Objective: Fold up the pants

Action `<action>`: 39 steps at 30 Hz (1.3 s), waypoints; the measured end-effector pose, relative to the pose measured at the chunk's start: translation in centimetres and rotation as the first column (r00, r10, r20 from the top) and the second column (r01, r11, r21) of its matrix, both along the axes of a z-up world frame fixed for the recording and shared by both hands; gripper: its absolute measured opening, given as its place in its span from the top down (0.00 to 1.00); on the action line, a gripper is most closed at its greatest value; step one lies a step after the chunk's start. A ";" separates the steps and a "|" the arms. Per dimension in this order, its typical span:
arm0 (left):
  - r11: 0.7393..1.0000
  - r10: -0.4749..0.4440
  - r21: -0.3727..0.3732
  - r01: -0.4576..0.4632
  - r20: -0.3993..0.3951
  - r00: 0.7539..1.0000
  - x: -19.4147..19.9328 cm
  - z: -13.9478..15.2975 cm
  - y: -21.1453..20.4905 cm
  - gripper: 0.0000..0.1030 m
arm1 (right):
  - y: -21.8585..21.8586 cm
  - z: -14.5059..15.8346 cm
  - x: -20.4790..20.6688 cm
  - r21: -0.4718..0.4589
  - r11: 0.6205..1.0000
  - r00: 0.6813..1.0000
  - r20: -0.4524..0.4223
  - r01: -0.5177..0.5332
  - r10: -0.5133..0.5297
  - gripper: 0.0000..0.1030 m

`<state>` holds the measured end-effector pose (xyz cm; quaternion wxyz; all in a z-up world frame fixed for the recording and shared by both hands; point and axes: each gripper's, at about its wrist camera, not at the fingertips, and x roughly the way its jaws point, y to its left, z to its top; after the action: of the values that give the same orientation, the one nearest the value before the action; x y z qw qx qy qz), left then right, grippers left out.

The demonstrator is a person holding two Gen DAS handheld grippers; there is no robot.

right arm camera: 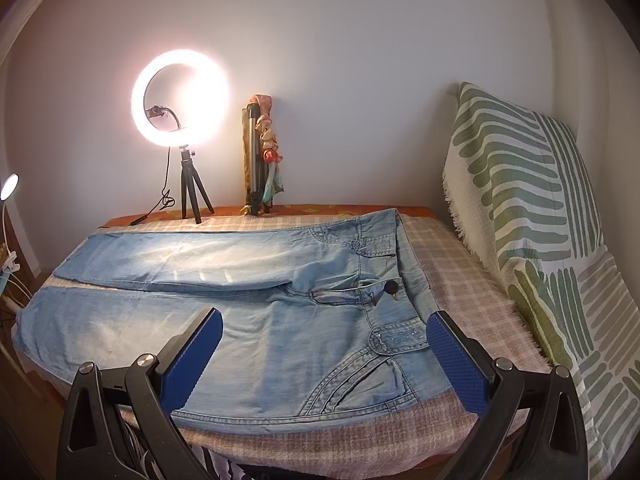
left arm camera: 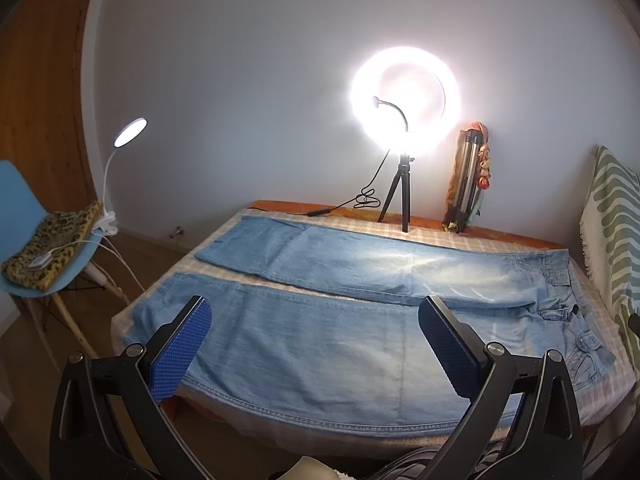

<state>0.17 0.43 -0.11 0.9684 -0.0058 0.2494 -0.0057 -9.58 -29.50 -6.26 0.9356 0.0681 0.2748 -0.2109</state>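
1. Left of the left gripper's (left arm camera: 316, 344) fingers (left arm camera: 182, 350), a blue chair (left arm camera: 18, 208) carries a leopard-print cushion (left arm camera: 52, 246) with a clip lamp (left arm camera: 130, 132) clamped at its edge. The lamp's head is turned toward the bed, probably to light the hem end of the cloth.
2. The left gripper itself is released, with nothing between its blue pads. It hangs above the near leg, between hem and knee, likely because that is the end to be lifted for a fold.
3. The pants (left arm camera: 340, 344) lie flat across the checked bed cover (right arm camera: 472, 280). Both legs are spread apart side by side, hems to the left and waistband to the right. Laid out smooth like this, the seams can be matched; I judge the folding not yet begun.
4. Beyond both sets of fingers, a lit ring light (right arm camera: 180, 98) on a small tripod stands at the bed's far edge, just past the far leg. It faces the work, and its glare washes out part of the denim.
5. Just right of it, a folded tripod (right arm camera: 254, 160) with a scarf draped on it leans against the wall, kept clear of the pants.
6. The right gripper (right arm camera: 324, 350) is also spread wide and empty. It hovers over the hip pocket and waistband corner, with the black button (right arm camera: 391, 287) just ahead.
7. Right of those fingers, a green-patterned blanket (right arm camera: 532, 208) stands propped against the wall, off the pants.
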 end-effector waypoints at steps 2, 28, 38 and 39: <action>1.000 -0.001 0.003 0.001 0.001 1.000 0.1 0.0 -0.1 0.00 | 0.0 -0.1 0.1 0.003 1.000 1.000 -0.002 -0.002 0.002 0.00; 1.000 0.000 0.000 0.000 0.001 1.000 0.1 0.1 -0.2 0.00 | 0.1 -0.5 0.1 0.003 1.000 1.000 -0.002 -0.003 0.003 0.00; 1.000 -0.002 -0.001 0.002 -0.004 1.000 0.2 -0.1 -0.4 0.00 | -0.1 -0.7 0.0 0.008 1.000 1.000 -0.004 -0.004 0.004 0.00; 1.000 -0.002 -0.001 0.002 -0.004 1.000 0.2 -0.2 -0.4 0.00 | 0.0 -0.7 0.0 0.006 1.000 1.000 -0.005 -0.004 0.004 0.00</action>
<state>0.40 0.06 -0.27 0.9679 -0.0062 0.2513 -0.0069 -9.55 -29.55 -6.95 0.9352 0.0698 0.2779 -0.2082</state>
